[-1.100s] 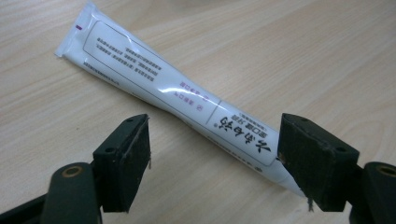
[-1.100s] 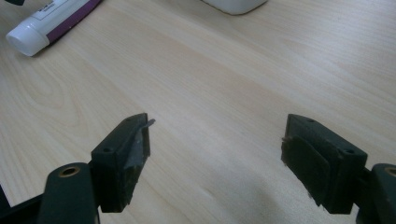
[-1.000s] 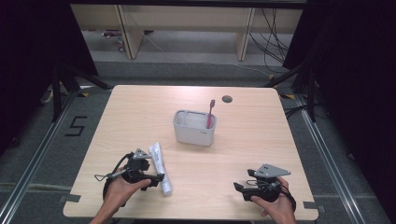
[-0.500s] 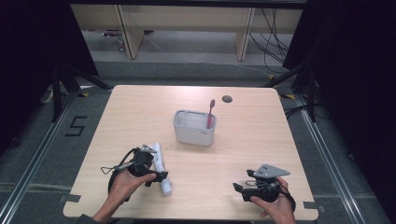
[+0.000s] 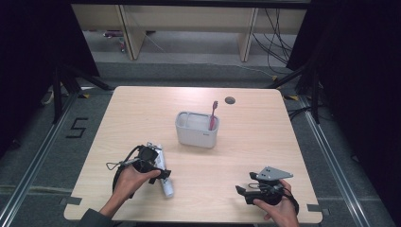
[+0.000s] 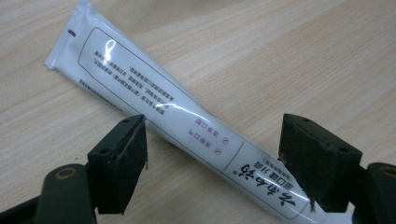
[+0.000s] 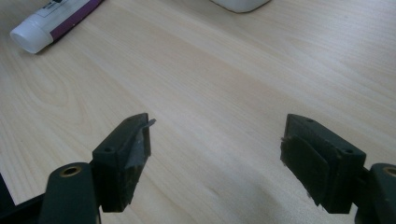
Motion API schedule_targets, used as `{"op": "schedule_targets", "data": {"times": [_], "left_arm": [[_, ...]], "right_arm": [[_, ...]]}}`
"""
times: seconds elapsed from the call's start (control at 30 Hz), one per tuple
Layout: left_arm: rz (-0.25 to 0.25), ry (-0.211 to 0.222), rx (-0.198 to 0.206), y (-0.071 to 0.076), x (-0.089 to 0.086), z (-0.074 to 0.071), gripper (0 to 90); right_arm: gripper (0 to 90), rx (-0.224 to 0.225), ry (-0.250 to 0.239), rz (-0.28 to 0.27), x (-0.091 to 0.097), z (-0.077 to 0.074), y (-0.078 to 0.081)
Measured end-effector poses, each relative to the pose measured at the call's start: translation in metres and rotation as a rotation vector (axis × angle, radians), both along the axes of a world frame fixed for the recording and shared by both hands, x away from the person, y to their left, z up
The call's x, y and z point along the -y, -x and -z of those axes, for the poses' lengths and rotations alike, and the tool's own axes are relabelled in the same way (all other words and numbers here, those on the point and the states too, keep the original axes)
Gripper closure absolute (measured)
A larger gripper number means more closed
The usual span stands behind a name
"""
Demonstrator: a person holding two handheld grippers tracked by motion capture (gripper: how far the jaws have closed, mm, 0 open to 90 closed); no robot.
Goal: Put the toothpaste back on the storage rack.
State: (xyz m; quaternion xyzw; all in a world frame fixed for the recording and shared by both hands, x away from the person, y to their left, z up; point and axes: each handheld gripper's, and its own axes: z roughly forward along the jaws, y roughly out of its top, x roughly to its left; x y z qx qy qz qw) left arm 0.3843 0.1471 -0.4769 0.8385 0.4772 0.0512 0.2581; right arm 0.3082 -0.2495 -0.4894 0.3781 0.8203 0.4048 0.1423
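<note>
Where it stands mid-table, white caddy (image 5: 196, 133) holds toothbrush (image 5: 213, 115) — upright.

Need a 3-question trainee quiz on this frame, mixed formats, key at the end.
1. True or false: the left tool is clamped shut on the toothpaste tube.
2. What stands in the white holder? A) red toothbrush B) scissors C) spoon
3. Fill in: the right tool hovers over bare ____.

Key:
1. False; its jaws stand open either side of the tube, which lies flat on the table.
2. A, the red toothbrush.
3. Table.
</note>
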Motion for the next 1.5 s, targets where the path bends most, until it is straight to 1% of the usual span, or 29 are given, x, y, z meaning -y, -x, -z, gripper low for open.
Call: {"op": "schedule_targets", "data": {"times": [0.1, 0.13, 0.17, 0.27, 0.33, 0.43, 0.53, 0.6, 0.63, 0.7, 0.73, 0.77, 0.8, 0.83, 0.9, 0.97, 1.0, 1.03, 1.07, 1.1, 1.13, 1.17, 1.2, 1.23, 1.3, 1.37, 1.4, 1.43, 1.5], "left_arm": [[0.009, -0.019, -0.009, -0.002, 0.001, 0.002, 24.5], [0.003, -0.017, -0.005, -0.002, 0.003, 0.003, 25.1], [0.014, -0.027, -0.001, -0.002, 0.003, 0.003, 25.3], [0.02, -0.041, -0.002, -0.004, 0.005, 0.003, 25.1], [0.018, -0.047, 0.007, -0.004, 0.006, 0.003, 27.0], [0.036, -0.062, 0.006, -0.005, 0.006, 0.003, 28.3], [0.053, -0.074, 0.006, -0.005, 0.006, 0.001, 32.9], [0.065, -0.077, 0.014, -0.005, 0.007, 0.001, 35.5], [0.071, -0.079, 0.016, -0.005, 0.007, 0.001, 36.8], [0.086, -0.084, 0.014, -0.005, 0.006, 0.0, 39.3], [0.092, -0.088, 0.012, -0.005, 0.006, 0.0, 40.5], [0.097, -0.09, 0.012, -0.005, 0.006, -0.001, 41.4], [0.099, -0.092, 0.017, -0.004, 0.006, -0.001, 42.6], [0.099, -0.091, 0.016, -0.004, 0.006, -0.001, 44.3], [0.106, -0.089, 0.02, -0.004, 0.006, 0.0, 45.9], [0.111, -0.089, 0.02, -0.004, 0.005, 0.0, 47.2], [0.117, -0.094, 0.02, -0.004, 0.005, 0.0, 47.7], [0.124, -0.097, 0.015, -0.005, 0.004, 0.0, 48.4], [0.129, -0.1, 0.01, -0.006, 0.004, 0.0, 48.9], [0.126, -0.098, 0.015, -0.006, 0.004, 0.001, 49.4], [0.124, -0.094, 0.014, -0.006, 0.005, 0.002, 50.3], [0.136, -0.102, 0.003, -0.007, 0.004, 0.002, 51.2], [0.132, -0.1, 0.01, -0.007, 0.004, 0.002, 52.0], [0.137, -0.103, 0.008, -0.008, 0.004, 0.003, 52.8], [0.136, -0.104, 0.0, -0.009, 0.005, 0.003, 53.7], [0.142, -0.106, 0.001, -0.01, 0.006, 0.003, 54.6], [0.149, -0.116, -0.006, -0.011, 0.006, 0.002, 54.8], [0.154, -0.124, -0.002, -0.011, 0.007, 0.002, 55.0], [0.159, -0.133, 0.001, -0.012, 0.009, 0.0, 55.8]], "right_arm": [[24.9, -0.007, -0.003, 0.005, 0.0, -0.001, 0.0], [24.9, -0.014, -0.012, 0.003, 0.0, 0.0, 0.0], [25.0, -0.004, -0.005, 0.004, 0.0, 0.0, 0.0], [25.0, -0.009, -0.003, 0.004, 0.0, -0.001, 0.001], [25.2, -0.009, -0.002, 0.002, -0.001, 0.0, 0.001], [25.2, -0.012, -0.004, 0.0, -0.001, 0.0, 0.001], [25.3, -0.025, -0.032, -0.008, -0.001, 0.0, 0.0], [25.3, -0.028, -0.043, -0.003, -0.001, 0.0, 0.001], [25.3, -0.024, -0.031, -0.001, 0.0, -0.002, 0.001], [25.3, -0.039, -0.05, -0.005, 0.0, -0.001, 0.001], [25.3, -0.051, -0.054, 0.01, 0.0, -0.002, 0.002], [25.4, -0.056, -0.057, 0.01, 0.0, -0.002, 0.002], [25.5, -0.031, -0.043, -0.003, 0.001, -0.002, 0.0], [25.6, -0.05, -0.054, -0.005, 0.0, -0.002, 0.001], [25.8, -0.027, -0.042, 0.0, 0.001, -0.002, 0.001], [25.9, -0.03, -0.056, -0.001, 0.001, -0.002, 0.001], [26.0, -0.04, -0.07, -0.004, 0.001, -0.003, 0.001], [26.2, -0.051, -0.098, -0.012, 0.0, -0.002, 0.0], [26.3, -0.085, -0.106, -0.001, -0.001, -0.003, 0.002], [26.3, -0.075, -0.11, -0.002, -0.001, -0.002, 0.002], [26.3, -0.055, -0.097, -0.013, 0.001, -0.002, 0.0], [26.3, -0.048, -0.096, -0.012, 0.001, -0.002, 0.0], [26.3, -0.05, -0.093, -0.012, 0.002, -0.002, 0.0], [26.3, -0.067, -0.11, -0.005, 0.001, -0.002, 0.001], [26.4, -0.067, -0.13, -0.001, 0.0, -0.002, 0.001], [26.4, -0.066, -0.132, -0.002, 0.0, -0.001, 0.001], [26.4, -0.067, -0.115, -0.006, 0.001, -0.002, 0.001], [26.4, -0.049, -0.102, -0.013, 0.002, -0.002, 0.0], [26.4, -0.053, -0.096, -0.013, 0.001, -0.003, 0.001]]}}
